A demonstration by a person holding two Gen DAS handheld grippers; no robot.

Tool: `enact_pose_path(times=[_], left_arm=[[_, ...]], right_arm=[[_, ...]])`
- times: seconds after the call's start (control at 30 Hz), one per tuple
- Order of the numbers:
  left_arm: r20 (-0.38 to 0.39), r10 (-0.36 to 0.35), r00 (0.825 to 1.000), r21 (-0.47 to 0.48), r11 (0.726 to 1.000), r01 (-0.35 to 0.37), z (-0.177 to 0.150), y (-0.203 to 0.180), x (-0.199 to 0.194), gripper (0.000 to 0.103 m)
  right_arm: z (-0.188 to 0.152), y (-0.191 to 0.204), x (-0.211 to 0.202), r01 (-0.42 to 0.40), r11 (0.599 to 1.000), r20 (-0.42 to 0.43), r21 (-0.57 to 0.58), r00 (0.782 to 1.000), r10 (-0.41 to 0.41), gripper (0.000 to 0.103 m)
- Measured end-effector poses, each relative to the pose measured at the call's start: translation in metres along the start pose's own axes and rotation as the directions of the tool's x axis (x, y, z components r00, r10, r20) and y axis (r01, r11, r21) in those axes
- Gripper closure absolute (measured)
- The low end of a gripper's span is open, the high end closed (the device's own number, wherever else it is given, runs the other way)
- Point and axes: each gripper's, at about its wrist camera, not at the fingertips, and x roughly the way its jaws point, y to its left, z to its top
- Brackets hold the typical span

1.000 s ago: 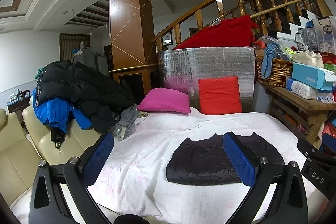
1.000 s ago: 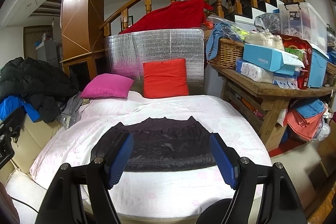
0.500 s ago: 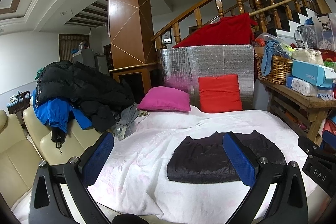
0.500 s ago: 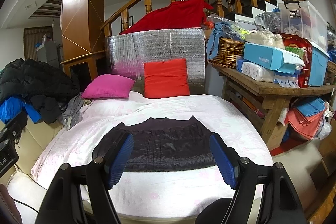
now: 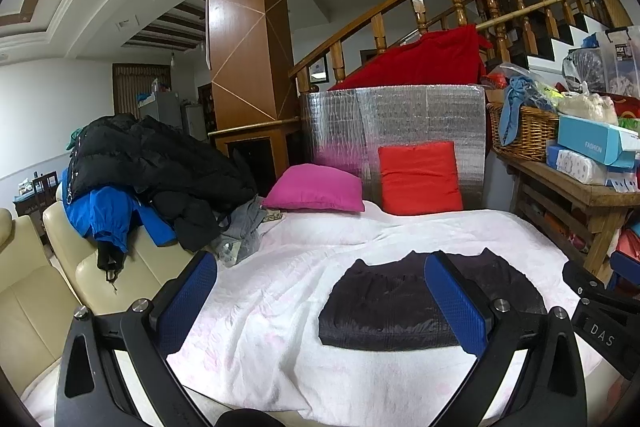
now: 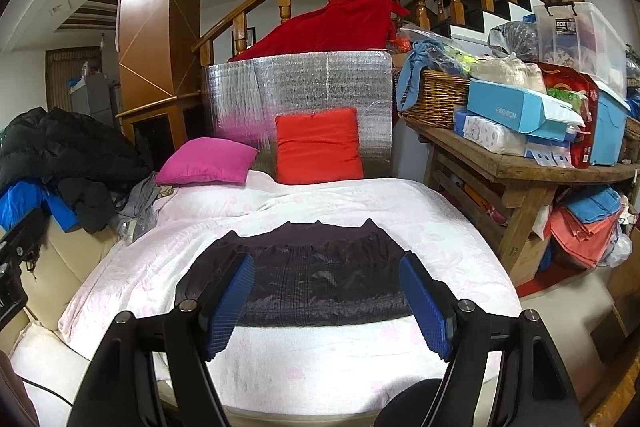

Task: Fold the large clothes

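Note:
A dark quilted garment (image 5: 384,303) lies folded into a flat rectangle on the white bedspread (image 5: 280,291); it also shows in the right wrist view (image 6: 316,279). My left gripper (image 5: 320,303) is open and empty, held above the bed's near edge, left of the garment. My right gripper (image 6: 328,303) is open and empty, held above the garment's near edge. Neither gripper touches the garment. The right gripper's body shows at the right edge of the left wrist view (image 5: 600,319).
A pile of black and blue jackets (image 5: 132,171) lies on the cream sofa (image 5: 36,291) at left. A pink cushion (image 5: 316,193) and a red cushion (image 5: 420,179) lean at the bed's head. A cluttered wooden table (image 6: 520,167) stands at right.
Both grippers have drawn back and risen slightly from the garment. The garment has not moved. Both stay open.

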Motion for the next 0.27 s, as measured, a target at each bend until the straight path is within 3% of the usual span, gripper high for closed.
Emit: enact_pose_path(times=[0.27], left_arm=[[-0.025,-0.017,1.000,-0.007,1.000,0.017,0.000,-0.004,0.028,0.000]], right_arm=[[0.008,0.004,0.027,-0.002,1.000,-0.026,-0.019,1.000,0.001,0.025]])
